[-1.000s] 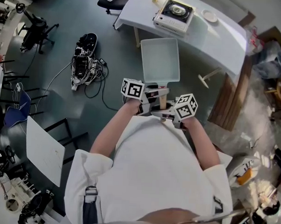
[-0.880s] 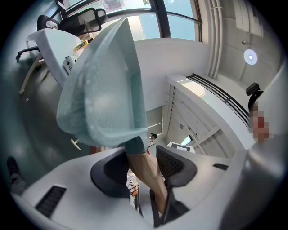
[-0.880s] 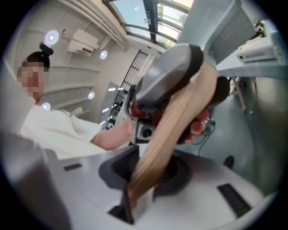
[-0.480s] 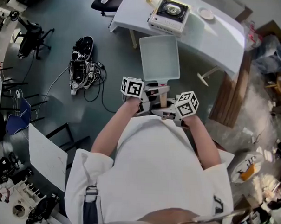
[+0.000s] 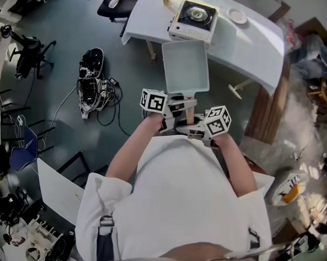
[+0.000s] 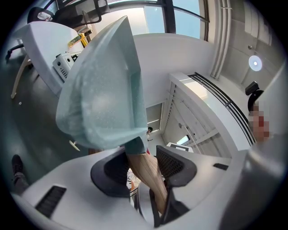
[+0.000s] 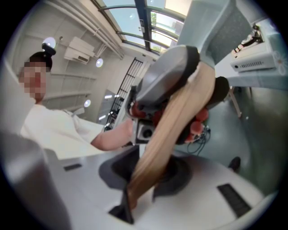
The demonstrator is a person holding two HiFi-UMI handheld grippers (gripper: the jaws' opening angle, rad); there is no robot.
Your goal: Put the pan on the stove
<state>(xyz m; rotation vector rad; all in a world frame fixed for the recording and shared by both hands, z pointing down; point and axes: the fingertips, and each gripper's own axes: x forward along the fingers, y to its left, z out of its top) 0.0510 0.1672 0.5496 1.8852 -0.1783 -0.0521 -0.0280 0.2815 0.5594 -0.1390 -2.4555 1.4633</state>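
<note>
The left arm and right arm are bent and reach forward from the chest, wrists close together. The left gripper and right gripper are held roughly level, marker cubes up. Each has its jaws clamped on the wooden handle, the left ahead of the right.

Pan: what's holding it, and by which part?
Both grippers, by its wooden handle: left gripper near the pan body, right gripper at the handle's free end.
</note>
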